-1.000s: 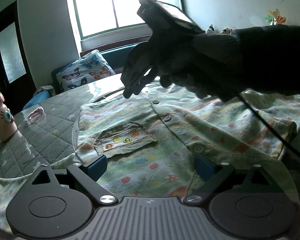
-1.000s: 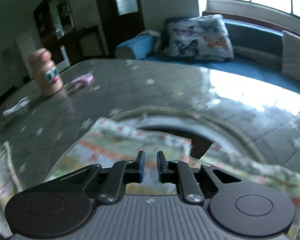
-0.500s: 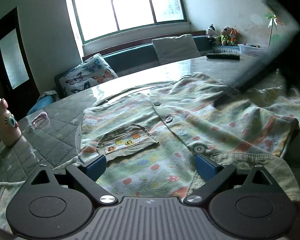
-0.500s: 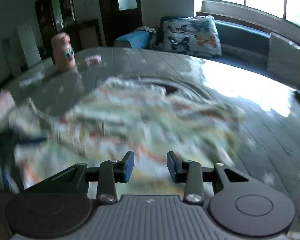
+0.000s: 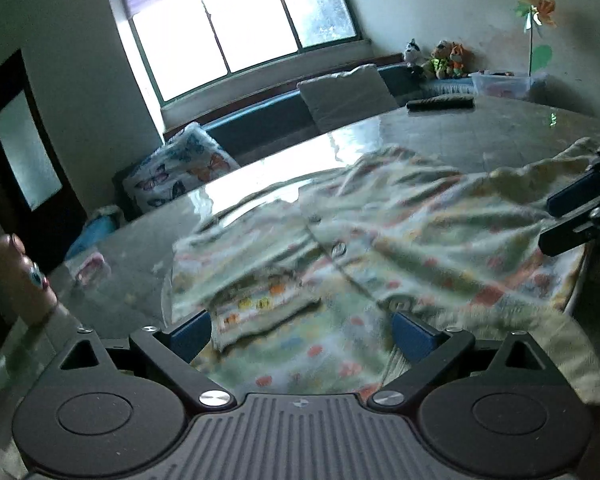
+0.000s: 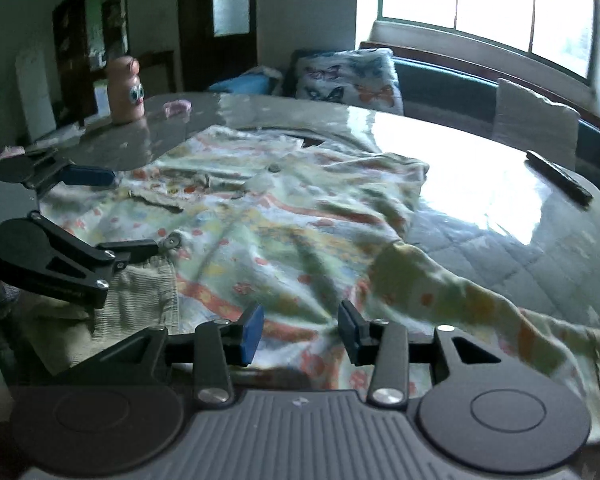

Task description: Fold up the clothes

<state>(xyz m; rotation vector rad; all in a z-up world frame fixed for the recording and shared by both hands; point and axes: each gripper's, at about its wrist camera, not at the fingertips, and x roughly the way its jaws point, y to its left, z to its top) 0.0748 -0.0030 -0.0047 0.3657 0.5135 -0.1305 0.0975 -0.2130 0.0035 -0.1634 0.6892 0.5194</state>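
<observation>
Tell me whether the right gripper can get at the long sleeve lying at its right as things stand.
Probably yes. The right gripper is open and holds nothing, and the sleeve trails bare across the table just right of its fingers, with nothing over it.

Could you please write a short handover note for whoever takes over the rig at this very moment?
Left gripper: jaws open wide, holding nothing, low at the shirt's near hem.
Right gripper: jaws open, empty, over the shirt's right side by the sleeve.
Shirt: spread front up and buttoned on the table, pocket showing, cloth wrinkled.
Done: garment laid out; no fold visible yet.
Left: all the folding. Likely start by gripping the sleeve and side and bringing them in towards the buttons.
</observation>
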